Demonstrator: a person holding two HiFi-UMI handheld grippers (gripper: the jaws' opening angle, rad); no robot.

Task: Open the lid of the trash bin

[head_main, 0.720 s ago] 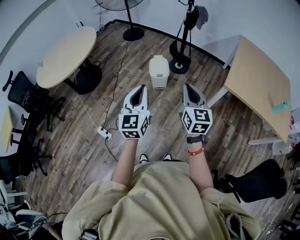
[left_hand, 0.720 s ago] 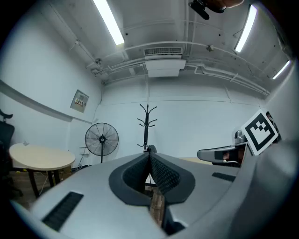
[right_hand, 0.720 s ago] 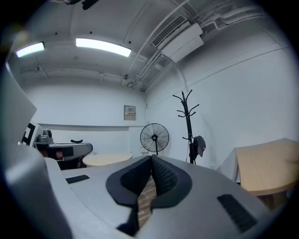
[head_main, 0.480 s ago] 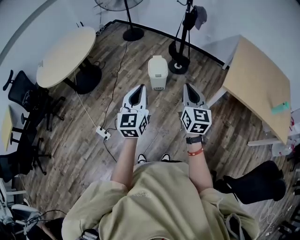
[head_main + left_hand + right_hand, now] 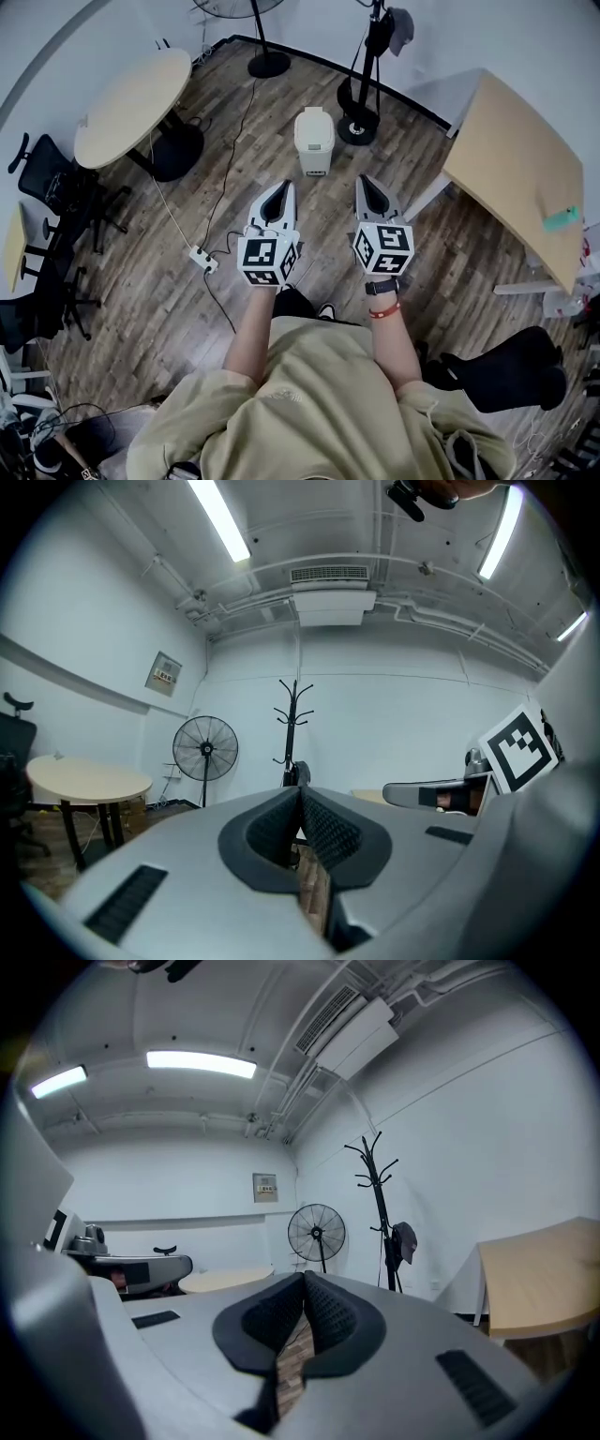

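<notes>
The bin (image 5: 315,152) is standing on the floor (image 5: 178,291), far of both grippers and well apart from them. Its lid (image 5: 314,121) is lying shut, hiding whatever is inside. The left gripper (image 5: 284,186) is pointing toward it with its jaws pressed together on nothing. The right gripper (image 5: 364,179) is doing the same, jaws together and empty. Compared with half a second ago, the two grippers are sitting slightly closer together, and one leg is stepping forward.
</notes>
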